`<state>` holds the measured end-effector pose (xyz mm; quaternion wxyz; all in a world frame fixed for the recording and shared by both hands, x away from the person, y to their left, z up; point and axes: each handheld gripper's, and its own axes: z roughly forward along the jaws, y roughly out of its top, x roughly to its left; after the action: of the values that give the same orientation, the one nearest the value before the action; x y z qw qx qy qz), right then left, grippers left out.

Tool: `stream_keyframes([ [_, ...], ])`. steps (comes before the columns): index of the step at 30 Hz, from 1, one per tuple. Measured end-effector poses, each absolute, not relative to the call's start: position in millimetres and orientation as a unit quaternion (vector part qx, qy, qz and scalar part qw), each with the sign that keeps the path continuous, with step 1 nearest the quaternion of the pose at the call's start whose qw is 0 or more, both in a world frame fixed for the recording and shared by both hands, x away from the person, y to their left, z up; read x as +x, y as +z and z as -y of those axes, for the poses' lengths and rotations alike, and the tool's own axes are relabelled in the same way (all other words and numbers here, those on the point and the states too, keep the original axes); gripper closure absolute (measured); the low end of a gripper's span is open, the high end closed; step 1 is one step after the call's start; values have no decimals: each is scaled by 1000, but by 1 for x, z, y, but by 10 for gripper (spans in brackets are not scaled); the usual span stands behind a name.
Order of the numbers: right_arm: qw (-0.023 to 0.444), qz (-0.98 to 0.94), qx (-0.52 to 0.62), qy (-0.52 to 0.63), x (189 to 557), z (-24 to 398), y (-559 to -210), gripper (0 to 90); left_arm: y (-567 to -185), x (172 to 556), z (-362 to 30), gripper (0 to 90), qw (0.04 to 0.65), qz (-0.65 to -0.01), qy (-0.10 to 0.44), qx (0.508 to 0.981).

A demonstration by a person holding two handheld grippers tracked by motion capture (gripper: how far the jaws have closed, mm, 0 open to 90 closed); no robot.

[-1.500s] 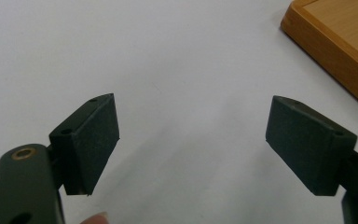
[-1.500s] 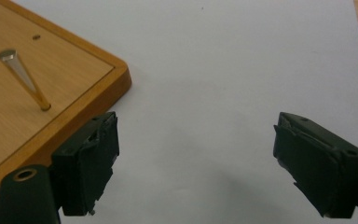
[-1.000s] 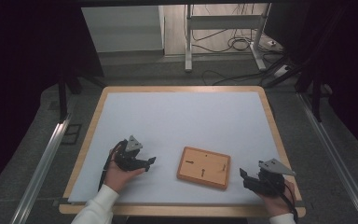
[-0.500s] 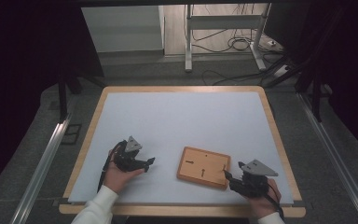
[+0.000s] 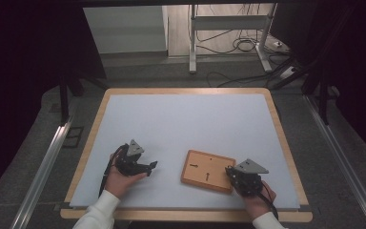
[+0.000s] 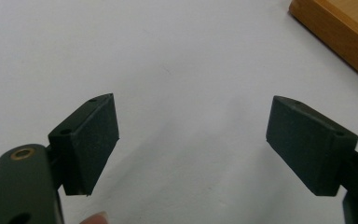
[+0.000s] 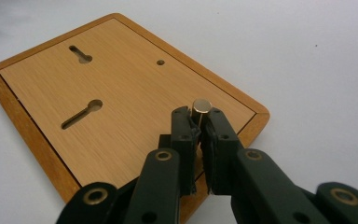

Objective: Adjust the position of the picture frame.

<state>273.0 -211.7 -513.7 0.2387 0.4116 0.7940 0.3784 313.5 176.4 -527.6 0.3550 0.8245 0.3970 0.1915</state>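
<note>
Your right gripper has its jaws at the wooden board's near corner, just closing; your left gripper points toward the board.

Wide bare desk across the whole far half and the middle: room to pass anywhere there. In the way near the front edge: a flat wooden board, low enough to pass over. Open strip of white surface between the board and the left hand-held gripper, itself gaping over bare surface. Blocked at the board's near right corner: right hand-held gripper there, jaws just closed on a small upright metal pin. Narrow margin to the right of the board before the wooden rim.
</note>
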Motion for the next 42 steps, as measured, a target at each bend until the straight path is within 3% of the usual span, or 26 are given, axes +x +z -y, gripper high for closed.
stream_keyframes([
  [21, 246, -803, 380, 387, 294, 205, -505, 848, -526, 314, -177, 170, 356, -399, 195, 823],
  [42, 196, -835, 317, 404, 326, 118, -518, 846, -524, 315, -186, 170, 364, -410, 201, 812],
])
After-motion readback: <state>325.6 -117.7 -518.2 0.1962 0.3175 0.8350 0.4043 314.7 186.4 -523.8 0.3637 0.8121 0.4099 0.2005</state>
